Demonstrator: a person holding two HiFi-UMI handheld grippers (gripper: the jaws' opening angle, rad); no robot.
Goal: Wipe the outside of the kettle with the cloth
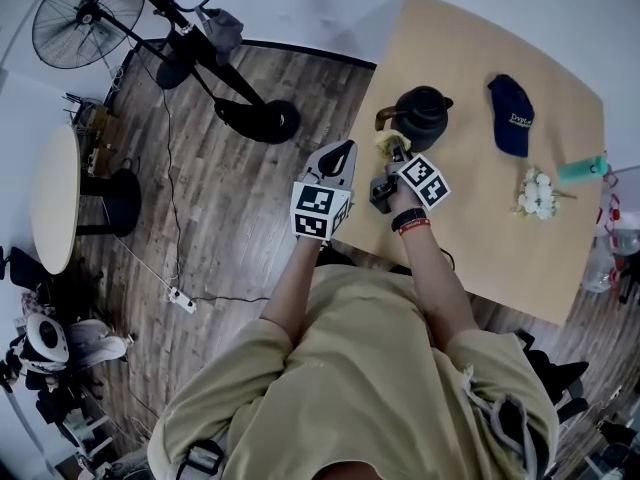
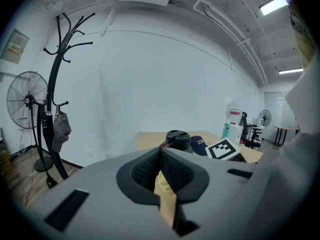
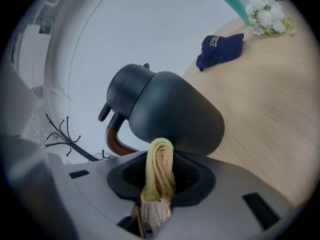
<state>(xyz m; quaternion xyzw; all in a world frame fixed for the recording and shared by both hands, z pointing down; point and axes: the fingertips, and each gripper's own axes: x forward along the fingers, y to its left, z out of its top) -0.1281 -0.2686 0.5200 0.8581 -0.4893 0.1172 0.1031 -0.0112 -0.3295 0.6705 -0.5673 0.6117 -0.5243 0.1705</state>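
Right gripper (image 3: 160, 156): pinches folded yellow cloth (image 3: 159, 176), fold at kettle (image 3: 170, 111) lower wall for wiping.
Left gripper (image 2: 161, 154): jaws together, apparently empty, idle beyond table (image 1: 480, 218) left edge.

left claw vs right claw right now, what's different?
The right claw is clamped on the folded yellow cloth; the left claw is shut on nothing. The right claw is over the table, with the cloth right up at the kettle's lower wall; the left claw hangs beside the table edge, over the floor, apart from the kettle. Shared: jaws together, both pointing roughly toward the kettle.
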